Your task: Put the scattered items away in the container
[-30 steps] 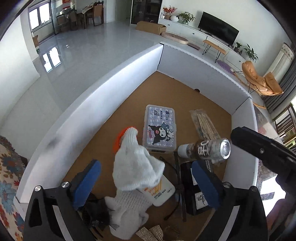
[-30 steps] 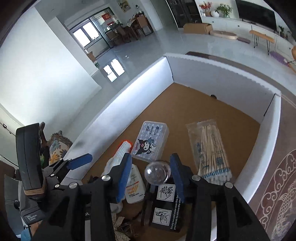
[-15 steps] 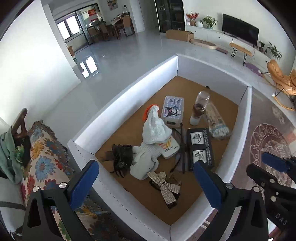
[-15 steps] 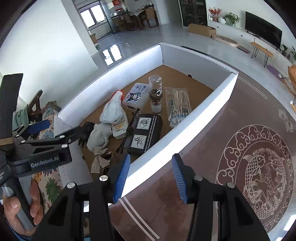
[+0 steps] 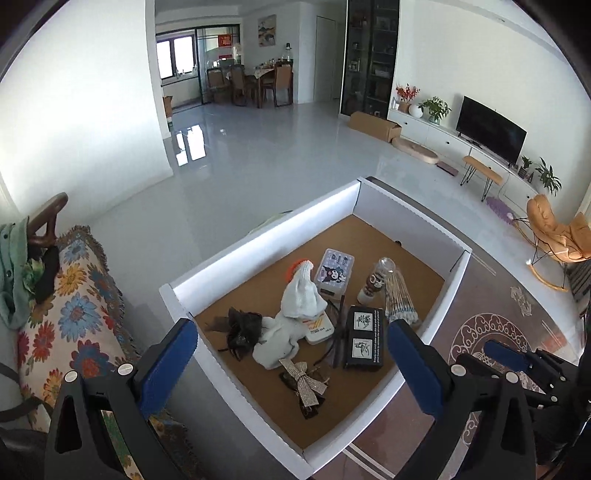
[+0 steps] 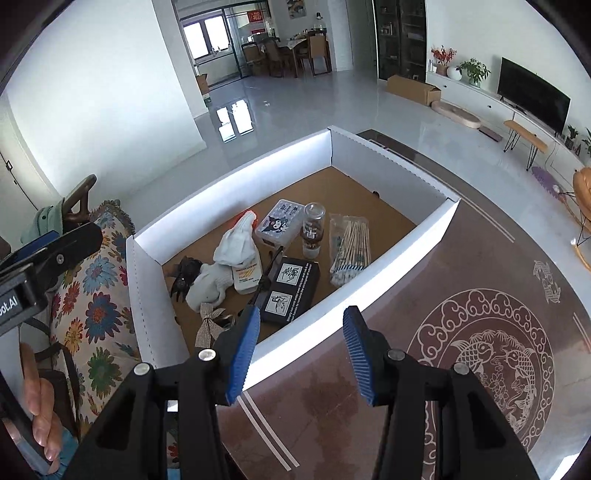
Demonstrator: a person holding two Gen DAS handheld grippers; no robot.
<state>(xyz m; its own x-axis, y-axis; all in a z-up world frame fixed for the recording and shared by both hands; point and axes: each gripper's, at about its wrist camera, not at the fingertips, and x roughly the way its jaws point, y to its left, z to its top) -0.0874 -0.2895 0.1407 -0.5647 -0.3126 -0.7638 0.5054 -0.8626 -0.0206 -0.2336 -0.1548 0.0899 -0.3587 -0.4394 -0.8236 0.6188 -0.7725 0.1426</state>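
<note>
Scattered items, glass bottle [image 6: 313,229] and swab pack [image 6: 349,247] included, lie inside the white box [image 6: 399,254], ahead-below both empty, released grippers: left gripper [image 5: 291,350], right gripper [image 6: 299,354].

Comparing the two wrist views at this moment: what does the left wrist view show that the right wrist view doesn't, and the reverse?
Only the left wrist view: the orange lounge chair and the wall painting in full.

Only the right wrist view: the person's hand on the left gripper's handle, and the whole fish medallion on the floor.

Both: the white box holding the white glove, cartoon case, small bottle, swab pack and black box; both grippers empty, jaws apart.
</note>
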